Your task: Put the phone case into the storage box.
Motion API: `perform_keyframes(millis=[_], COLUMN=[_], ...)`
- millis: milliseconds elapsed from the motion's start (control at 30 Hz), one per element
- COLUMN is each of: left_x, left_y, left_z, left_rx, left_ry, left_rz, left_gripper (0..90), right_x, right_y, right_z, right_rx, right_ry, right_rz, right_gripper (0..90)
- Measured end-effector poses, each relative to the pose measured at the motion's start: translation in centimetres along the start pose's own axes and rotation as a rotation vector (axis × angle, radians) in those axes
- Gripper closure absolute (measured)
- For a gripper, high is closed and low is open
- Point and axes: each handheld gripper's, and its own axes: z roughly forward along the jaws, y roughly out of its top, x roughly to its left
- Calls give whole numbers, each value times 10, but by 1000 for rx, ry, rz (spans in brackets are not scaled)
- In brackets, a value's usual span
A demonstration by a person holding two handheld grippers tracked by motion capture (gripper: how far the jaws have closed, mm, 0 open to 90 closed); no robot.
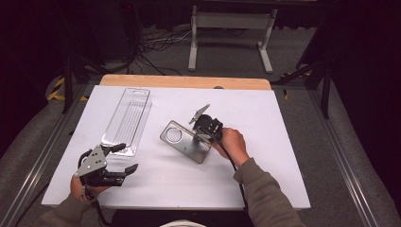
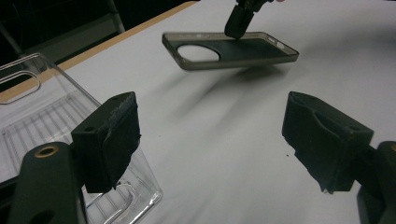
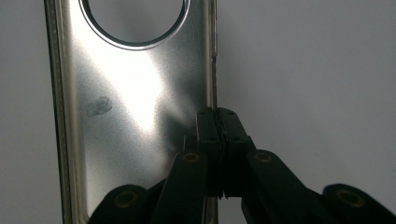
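high view, clear tray (image 1: 126,120) left of phone case (image 1: 184,141), white table (image 1: 265,156)

Bare tabletop (image 1: 265,118) beyond plastic tray (image 1: 126,120)

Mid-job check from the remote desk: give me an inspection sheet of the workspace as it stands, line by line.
Surface: white tabletop, wooden strip along the far edge.
Job's things: grey phone case with a round camera hole, lifted off the table by one long edge; clear plastic tray lying flat at the left.
Clutter: nothing seen.
Grippers: right hand-held gripper shut on the case's edge; left hand-held gripper open, nothing between its jaws, beside the tray's near end.
Cables: black cable trails from the right gripper along the sleeve; loose cables on the floor beyond the table.
Surroundings: dark room, white stand legs behind the table.
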Motion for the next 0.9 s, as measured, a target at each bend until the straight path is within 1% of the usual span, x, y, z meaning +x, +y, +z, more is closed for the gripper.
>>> perform_keyframes(millis=[67, 100, 167, 200, 233, 267, 300, 333, 367, 400, 467, 533, 567, 633, 667, 733, 767, 800, 833, 900], left_x=[1, 2, 2, 2, 2, 3, 3, 3, 4, 4, 3, 2, 2, 1, 0, -1, 0, -1, 0, 0], left_y=[1, 2, 2, 3, 3, 4, 4, 4, 5, 6, 6, 8, 8, 10, 11, 12, 13, 14, 16, 20], left_z=[1, 2, 2, 2, 2, 2, 3, 4, 4, 5, 7, 9, 9, 11, 11, 12, 13, 14, 14, 15], left_rx=[-2, -10, -9, -20, -20, -19, -27, -25, -23, -25, -35, -34, -34, -49, -48, -70, -68, -82, -85, -111], left_ry=[4, 8, 5, 12, 12, 12, 11, 8, 9, 0, -5, -16, -16, -9, -8, -7, -10, -4, -6, -16], left_rz=[-6, -10, -17, -24, -24, -22, -31, -34, -30, -35, -35, -40, -40, -42, -38, -45, -46, -49, -53, -67], left_gripper=[184, 181, 172, 170, 170, 170, 169, 169, 168, 168, 168, 168, 168, 169, 169, 167, 163, 160, 160, 157], right_x=[1, 2, 3, 4, 4, 5, 5, 7, 7, 8, 11, 13, 13, 14, 16, 19, 19, 20, 21, 23], right_y=[-6, -9, -14, -16, -16, -19, -21, -24, -26, -27, -31, -33, -33, -35, -37, -38, -39, -39, -39, -40], right_z=[-6, -8, -13, -15, -15, -17, -19, -22, -25, -27, -33, -36, -36, -40, -42, -44, -45, -46, -46, -48], right_rx=[-66, -99, -150, -177, -177, -207, -235, -266, -284, -305, -348, -366, -366, -402, -422, -437, -447, -455, -462, -481], right_ry=[-27, -42, -56, -68, -68, -69, -74, -83, -81, -84, -103, -112, -112, -112, -117, -128, -131, -137, -138, -150], right_rz=[10, 23, 31, 41, 41, 48, 55, 67, 69, 70, 68, 72, 72, 82, 81, 79, 80, 80, 80, 78], right_gripper=[889, 888, 888, 889, 889, 889, 889, 889, 889, 889, 889, 889, 889, 890, 890, 889, 889, 889, 889, 889])
